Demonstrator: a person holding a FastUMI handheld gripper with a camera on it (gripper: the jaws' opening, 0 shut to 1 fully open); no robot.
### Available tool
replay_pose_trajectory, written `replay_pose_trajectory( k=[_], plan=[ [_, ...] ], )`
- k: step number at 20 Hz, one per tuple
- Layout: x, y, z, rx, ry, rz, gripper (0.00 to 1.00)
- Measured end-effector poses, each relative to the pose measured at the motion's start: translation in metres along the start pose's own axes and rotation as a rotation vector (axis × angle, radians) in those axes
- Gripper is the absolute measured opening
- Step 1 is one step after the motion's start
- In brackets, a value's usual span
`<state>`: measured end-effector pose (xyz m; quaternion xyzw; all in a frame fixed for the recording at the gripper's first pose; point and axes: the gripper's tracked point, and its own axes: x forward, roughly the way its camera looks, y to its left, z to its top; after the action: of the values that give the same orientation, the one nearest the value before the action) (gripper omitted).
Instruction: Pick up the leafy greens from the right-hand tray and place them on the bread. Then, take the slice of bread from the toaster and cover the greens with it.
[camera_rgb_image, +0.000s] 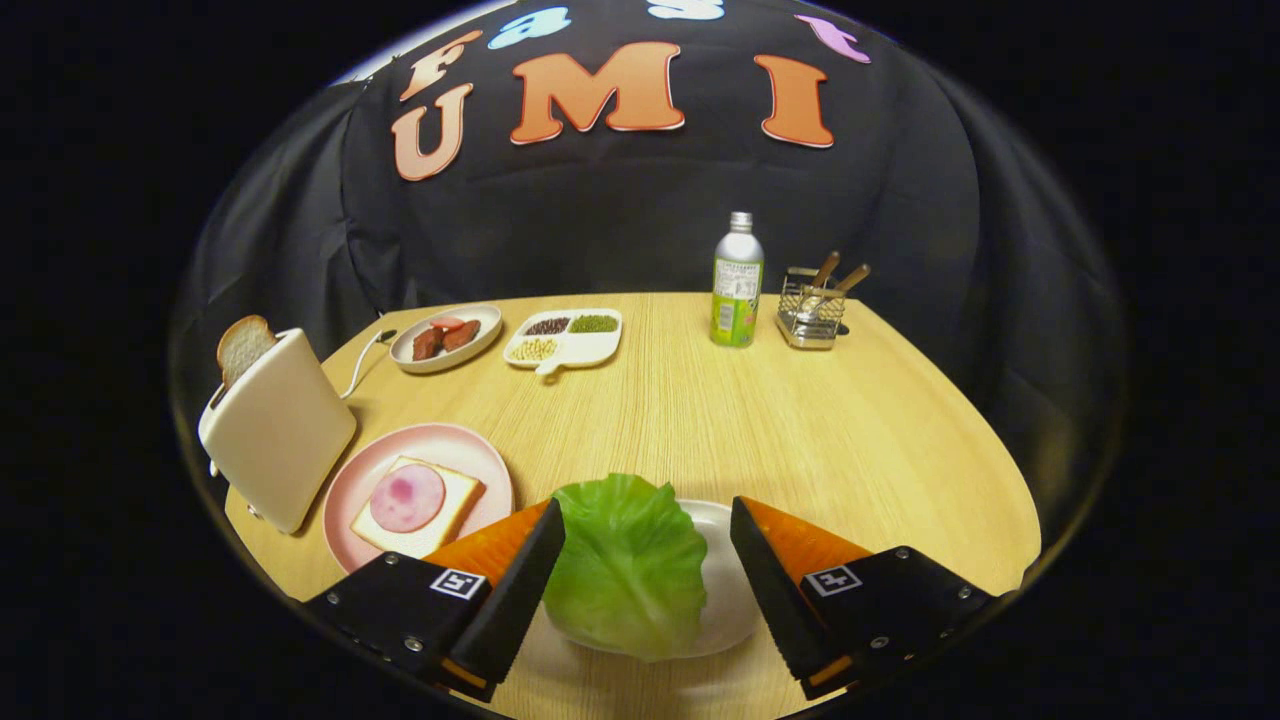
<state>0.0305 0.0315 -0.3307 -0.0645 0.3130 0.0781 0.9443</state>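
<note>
Two fingers of the gripper (647, 575) are spread wide around the leafy greens (628, 566).
Nothing is gripped; the greens are laid on a white tray (728, 590), beside the pink plate (432, 452) with bread (455, 512).

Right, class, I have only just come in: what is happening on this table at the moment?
A person's hand-held gripper is open, its two fingers either side of a lettuce leaf lying on a white tray; the leaf is not yet gripped. To the left, a pink plate holds a bread slice topped with a round of ham, no greens on it. Beside it, another slice of bread sticks up from the toaster.
</note>
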Motion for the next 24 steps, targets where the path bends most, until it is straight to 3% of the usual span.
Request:
replay_pose_trajectory(
  k=[6, 10, 14, 21, 24],
  plan=[
    [0.011, 0.007, -0.028, -0.010, 0.084, 0.038, 1.00],
    [0.013, 0.012, -0.045, 0.003, 0.149, 0.059, 0.93],
    [0.015, 0.009, -0.048, 0.004, 0.171, 0.042, 0.80],
    [0.016, -0.004, -0.051, -0.026, 0.181, -0.009, 0.38],
    [0.016, -0.002, -0.049, -0.043, 0.177, -0.014, 0.28]
  ],
)
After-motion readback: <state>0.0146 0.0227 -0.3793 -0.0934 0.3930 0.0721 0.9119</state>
